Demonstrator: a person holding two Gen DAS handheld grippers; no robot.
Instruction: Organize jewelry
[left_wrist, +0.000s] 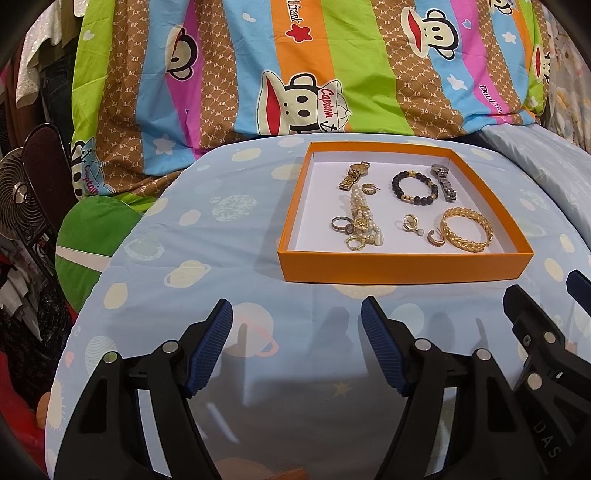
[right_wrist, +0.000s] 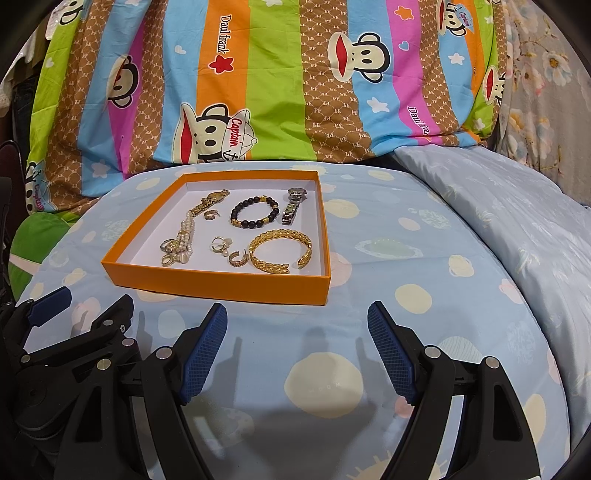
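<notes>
An orange tray (left_wrist: 402, 266) (right_wrist: 218, 286) with a white floor lies on the blue planet-print cloth. It holds a gold watch (left_wrist: 352, 174) (right_wrist: 210, 202), a silver watch (left_wrist: 444, 181) (right_wrist: 293, 205), a black bead bracelet (left_wrist: 414, 185) (right_wrist: 255, 213), a gold bangle (left_wrist: 466, 229) (right_wrist: 280, 251), a pearl strand (left_wrist: 364, 214) (right_wrist: 184, 236) and several rings and earrings. My left gripper (left_wrist: 297, 314) and right gripper (right_wrist: 297, 315) are both open and empty, side by side just in front of the tray's near wall.
A bright striped monkey-print sheet (left_wrist: 295, 66) rises behind the tray. A pale blue duvet (right_wrist: 517, 206) lies to the right. A small fan (left_wrist: 22, 195) and a dark chair back (left_wrist: 46, 162) stand at the left, beside a green cushion (left_wrist: 88, 236).
</notes>
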